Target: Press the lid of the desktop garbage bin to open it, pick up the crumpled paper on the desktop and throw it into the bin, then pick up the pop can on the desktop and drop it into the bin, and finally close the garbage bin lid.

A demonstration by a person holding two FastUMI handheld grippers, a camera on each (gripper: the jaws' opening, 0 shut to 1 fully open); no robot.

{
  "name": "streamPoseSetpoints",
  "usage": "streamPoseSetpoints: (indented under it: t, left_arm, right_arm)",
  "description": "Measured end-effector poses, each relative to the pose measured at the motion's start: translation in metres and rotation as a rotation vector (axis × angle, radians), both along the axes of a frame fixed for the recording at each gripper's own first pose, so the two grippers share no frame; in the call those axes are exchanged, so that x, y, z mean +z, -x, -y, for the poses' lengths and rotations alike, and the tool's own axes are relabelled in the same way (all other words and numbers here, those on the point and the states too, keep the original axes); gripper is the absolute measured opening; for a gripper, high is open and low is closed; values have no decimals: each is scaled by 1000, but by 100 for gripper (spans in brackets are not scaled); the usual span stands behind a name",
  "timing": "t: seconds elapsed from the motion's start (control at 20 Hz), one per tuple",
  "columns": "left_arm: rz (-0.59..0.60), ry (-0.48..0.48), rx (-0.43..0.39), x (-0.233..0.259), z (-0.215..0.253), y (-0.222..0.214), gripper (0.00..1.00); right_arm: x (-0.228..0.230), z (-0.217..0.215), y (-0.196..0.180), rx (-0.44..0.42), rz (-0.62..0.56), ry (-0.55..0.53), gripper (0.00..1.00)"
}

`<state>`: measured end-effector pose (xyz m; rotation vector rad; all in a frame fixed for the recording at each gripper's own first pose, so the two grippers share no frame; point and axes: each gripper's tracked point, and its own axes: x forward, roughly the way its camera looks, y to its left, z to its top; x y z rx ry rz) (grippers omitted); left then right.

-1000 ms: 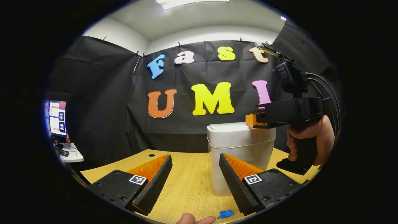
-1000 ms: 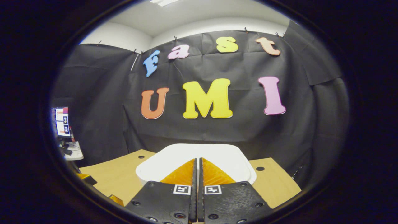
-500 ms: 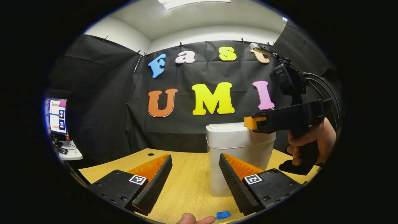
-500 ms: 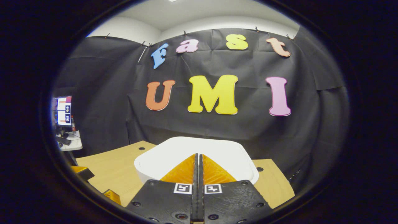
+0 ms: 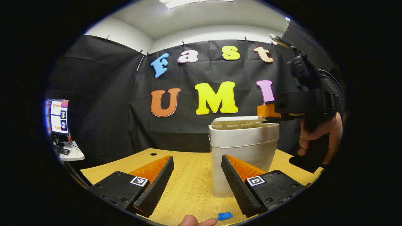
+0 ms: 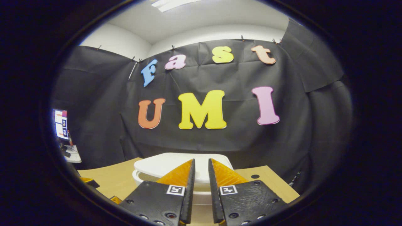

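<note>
1. Low in the left gripper view, the left claw (image 5: pixel 196 174) hangs just above the wooden tabletop (image 5: pixel 188 188), its fingers spread wide with nothing between them.
2. Beyond its right finger stands the garbage bin (image 5: pixel 243 150), upright on the tabletop; the lid (image 5: pixel 235 121) is lifted a little, leaving a thin gap above the rim on the near side.
3. Near the bottom edge of that view a small blue scrap (image 5: pixel 225 216) lies on the tabletop, with a fingertip (image 5: pixel 196 221) just beside it.
4. Farther right, the right claw (image 5: pixel 265 110) is held level over the bin's right side, its tip at the raised lid's edge; whether it touches the lid cannot be told. A hand (image 5: pixel 320 135) grips its handle.
5. Seen from the right gripper view, the right claw (image 6: pixel 201 179) has its fingers parted by a narrow gap, pinching nothing, and it sits above the white lid (image 6: pixel 157 164).
6. At the far left a monitor (image 5: pixel 58 116) stands on a small white desk (image 5: pixel 72 155), well apart from the bin.
</note>
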<state>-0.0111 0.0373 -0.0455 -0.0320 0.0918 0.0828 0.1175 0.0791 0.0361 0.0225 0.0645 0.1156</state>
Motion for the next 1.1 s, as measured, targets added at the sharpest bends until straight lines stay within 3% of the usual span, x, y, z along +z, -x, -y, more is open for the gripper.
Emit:
streamPoseSetpoints:
  t: [0.1,0.25,0.4,0.6,0.9,1.1]
  left_arm:
    - [13,2,-7,4,6,0,98]
    - [14,0,-17,4,13,1,98]
    - [21,-2,-25,7,20,4,98]
    - [27,-8,-22,9,22,5,98]
    - [34,-41,-22,8,14,-4,98]
    - [-3,-6,-39,-7,18,-8,98]
  right_arm:
    - [10,2,8,4,37,-5,40]
    - [12,4,18,19,45,-3,54]
    - [7,5,25,39,31,12,77]
    - [2,16,31,25,14,0,92]
    - [6,41,44,-32,63,19,93]
    - [3,49,57,-50,116,46,93]
